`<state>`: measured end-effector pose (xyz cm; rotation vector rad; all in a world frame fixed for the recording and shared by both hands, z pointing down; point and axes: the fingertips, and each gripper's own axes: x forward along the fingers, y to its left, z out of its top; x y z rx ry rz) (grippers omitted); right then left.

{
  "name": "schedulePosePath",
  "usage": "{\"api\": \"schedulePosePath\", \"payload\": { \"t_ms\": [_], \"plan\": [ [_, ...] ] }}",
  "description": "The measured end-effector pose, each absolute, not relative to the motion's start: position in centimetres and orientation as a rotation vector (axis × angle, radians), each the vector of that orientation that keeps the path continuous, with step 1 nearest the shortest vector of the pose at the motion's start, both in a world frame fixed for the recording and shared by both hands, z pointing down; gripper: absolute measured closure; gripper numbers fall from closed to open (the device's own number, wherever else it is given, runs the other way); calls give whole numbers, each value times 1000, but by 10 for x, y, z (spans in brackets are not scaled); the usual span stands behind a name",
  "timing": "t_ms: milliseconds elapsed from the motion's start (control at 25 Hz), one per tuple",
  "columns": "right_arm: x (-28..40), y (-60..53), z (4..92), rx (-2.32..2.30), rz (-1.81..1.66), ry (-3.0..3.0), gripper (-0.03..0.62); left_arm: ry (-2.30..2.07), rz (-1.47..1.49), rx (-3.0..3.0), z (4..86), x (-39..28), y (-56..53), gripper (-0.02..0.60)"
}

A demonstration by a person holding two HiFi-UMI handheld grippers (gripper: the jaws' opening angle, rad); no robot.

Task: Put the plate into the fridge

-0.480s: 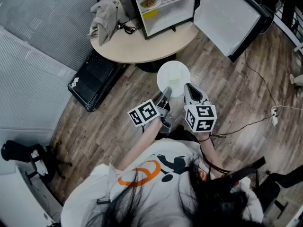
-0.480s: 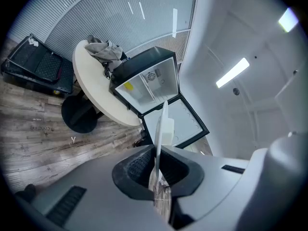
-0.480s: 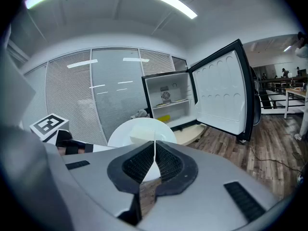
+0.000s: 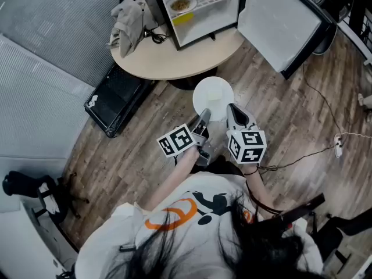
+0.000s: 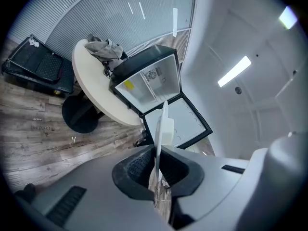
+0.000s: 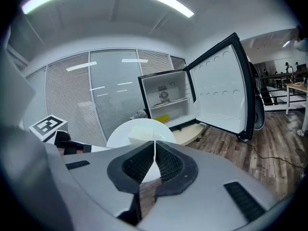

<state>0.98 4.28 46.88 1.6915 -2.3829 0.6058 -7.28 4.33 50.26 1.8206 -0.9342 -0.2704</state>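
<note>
A white plate [image 4: 213, 97] with a pale block [image 4: 216, 93] on it is held level over the wood floor, in front of the round table [image 4: 174, 54]. My left gripper [image 4: 204, 115] is shut on its near-left rim and my right gripper [image 4: 231, 109] is shut on its near-right rim. In the left gripper view the plate [image 5: 161, 126] runs edge-on out of the closed jaws of that gripper [image 5: 157, 165]. The right gripper view shows the plate [image 6: 139, 129] pinched in the right gripper [image 6: 154, 160]. The small fridge [image 4: 195, 10] stands open on the table, its door [image 4: 279, 22] swung right.
Two plates of food [image 4: 184, 3] sit on the fridge shelf above a yellow item [image 4: 185, 17]. A grey cloth [image 4: 129, 16] lies on the table's left side. A black case [image 4: 113, 100] lies on the floor at left. A cable and plug [image 4: 337, 144] lie at right.
</note>
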Motion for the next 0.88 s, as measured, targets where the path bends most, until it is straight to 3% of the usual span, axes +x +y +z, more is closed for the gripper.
{"api": "schedulePosePath", "payload": {
  "t_ms": [880],
  "plan": [
    [50,9,480,1601,649,-2455,571,-1010,-295,1804,506,-37,16,557]
  ]
}}
